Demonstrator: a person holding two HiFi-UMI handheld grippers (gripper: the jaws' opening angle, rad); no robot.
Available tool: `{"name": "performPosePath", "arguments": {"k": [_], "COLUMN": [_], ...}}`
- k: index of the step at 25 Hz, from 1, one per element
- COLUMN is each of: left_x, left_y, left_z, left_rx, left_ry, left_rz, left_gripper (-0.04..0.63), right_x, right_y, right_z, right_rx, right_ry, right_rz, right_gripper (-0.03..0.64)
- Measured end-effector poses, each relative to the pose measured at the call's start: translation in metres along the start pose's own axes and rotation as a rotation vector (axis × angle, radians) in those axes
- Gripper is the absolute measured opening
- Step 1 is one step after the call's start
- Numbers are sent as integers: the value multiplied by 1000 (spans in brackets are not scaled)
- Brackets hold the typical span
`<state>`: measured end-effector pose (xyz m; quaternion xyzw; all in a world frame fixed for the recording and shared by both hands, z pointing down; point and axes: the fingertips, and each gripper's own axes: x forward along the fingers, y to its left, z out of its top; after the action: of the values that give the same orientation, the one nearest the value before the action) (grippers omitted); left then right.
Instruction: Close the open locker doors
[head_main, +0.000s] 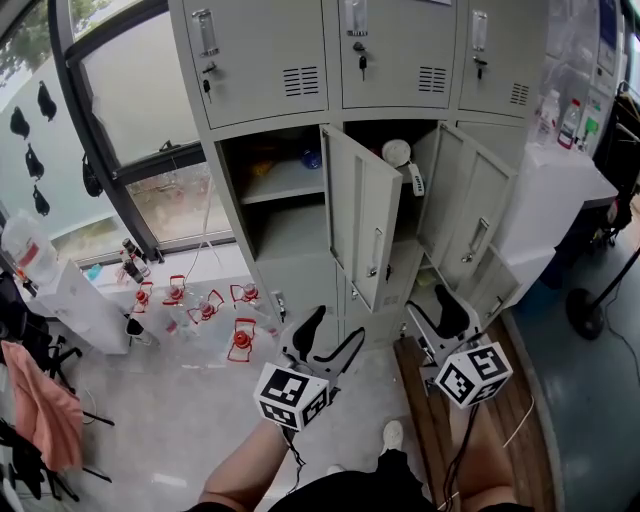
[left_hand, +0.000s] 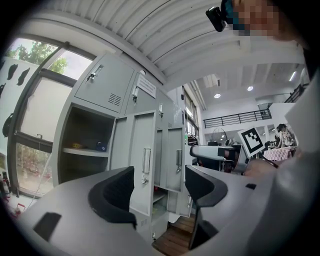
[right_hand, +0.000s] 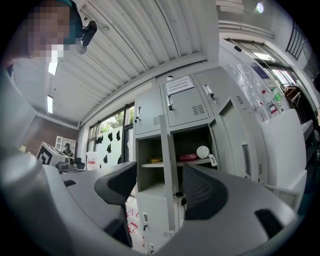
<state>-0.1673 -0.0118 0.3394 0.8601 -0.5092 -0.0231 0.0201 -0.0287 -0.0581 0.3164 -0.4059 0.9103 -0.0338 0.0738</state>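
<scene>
left tool (head_main: 327, 345), grey, two-jaw, black pads, marker cube: jaws are spread wide with nothing between them. it is held level and aimed at the lockers, judged as readiness to push a door rather than to grip.

right tool (head_main: 436, 325), same build: jaws are likewise wide and empty, and it is faced toward the right-hand door. black-and-white square markers are carried on both cubes; no words are shown.

clear plastic bottles with red fittings (head_main: 205, 305): set on the floor by the window, well apart from the lockers. labels are too small to be read.

pale grey metal locker door with a slim handle (head_main: 365, 215): swung out edge-on toward the tools, between two open compartments.

second pale grey locker door (head_main: 480, 210): swung out to the right. both doors are yet to be closed.

white round object with a hanging tag (head_main: 397, 152): kept on the middle shelf.

white paper notice (right_hand: 180, 84): stuck on a shut upper locker; its print cannot be read.

keys (head_main: 361, 62): left hanging in the upper locks.
</scene>
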Motion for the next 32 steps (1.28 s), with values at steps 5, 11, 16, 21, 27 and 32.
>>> {"name": "performPosePath", "arguments": {"k": [5,11,16,21,27,32], "left_x": [25,67,101,127,148,160], "left_y": [5,7,9,11,15,19], "left_z": [-2,1,-1,1,2,5], "left_rx": [-3,0,4,15,29,39], "left_ry": [0,-6,-10,-16,-20,-20], "left_rz": [34,74,107,140,184,223], "left_gripper": [327,327,328,327,327,327], "right_x": [19,45,64,79,93,101], "right_y": [-19,-48,-71,-89,-105,-110], "right_z": [-1,1,0,-1,-1,1], "right_rx": [3,19,22,27,32,35], "right_ry": [8,11,17,19,12,12], "right_rz": [47,120,171,217,267,308], "right_gripper": [281,282,282,281,278,278]}}
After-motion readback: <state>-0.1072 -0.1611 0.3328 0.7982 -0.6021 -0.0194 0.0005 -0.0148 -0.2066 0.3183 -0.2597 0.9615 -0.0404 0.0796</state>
